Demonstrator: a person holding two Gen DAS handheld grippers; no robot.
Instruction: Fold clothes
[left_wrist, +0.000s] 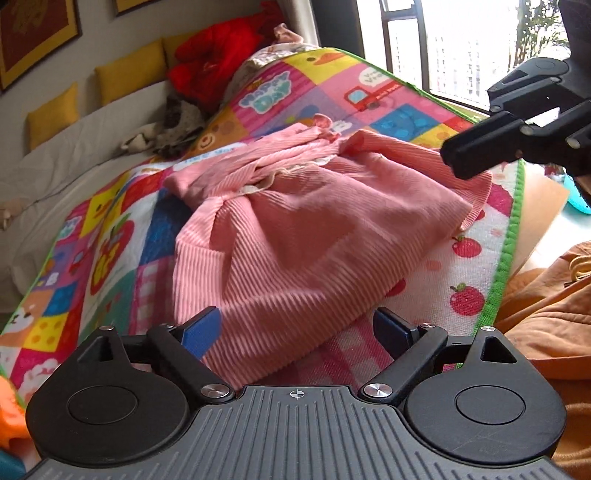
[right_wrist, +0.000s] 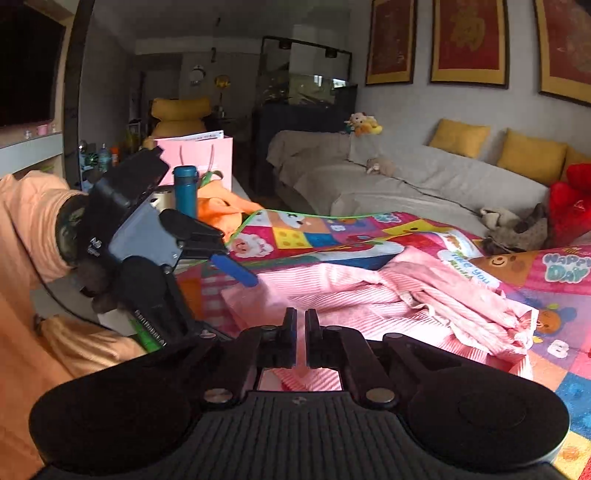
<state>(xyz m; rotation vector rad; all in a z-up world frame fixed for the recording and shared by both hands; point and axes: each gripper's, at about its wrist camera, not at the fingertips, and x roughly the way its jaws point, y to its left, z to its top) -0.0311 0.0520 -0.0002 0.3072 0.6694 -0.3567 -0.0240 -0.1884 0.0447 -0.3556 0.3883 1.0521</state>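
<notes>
A pink ribbed garment (left_wrist: 288, 240) lies partly folded and bunched on a colourful patchwork mat (left_wrist: 110, 243). My left gripper (left_wrist: 295, 328) is open wide at the garment's near hem, its blue pads (left_wrist: 201, 332) standing on either side of the cloth without pressing it. My right gripper (left_wrist: 460, 162) hovers above the garment's far right corner with its jaws together and nothing in them. In the right wrist view the right gripper (right_wrist: 301, 332) shows only a thin slit over the pink garment (right_wrist: 369, 295), and the left gripper (right_wrist: 238, 258) stands open at the left, above the mat (right_wrist: 295, 229).
A grey sofa (right_wrist: 406, 184) with yellow cushions (right_wrist: 532, 155) and a red plush (left_wrist: 218, 59) lies beyond the mat. Orange cloth (left_wrist: 546, 314) is piled by the mat's green edge. A pink bag (right_wrist: 207, 155) and a blue bottle (right_wrist: 184, 188) stand behind the left hand.
</notes>
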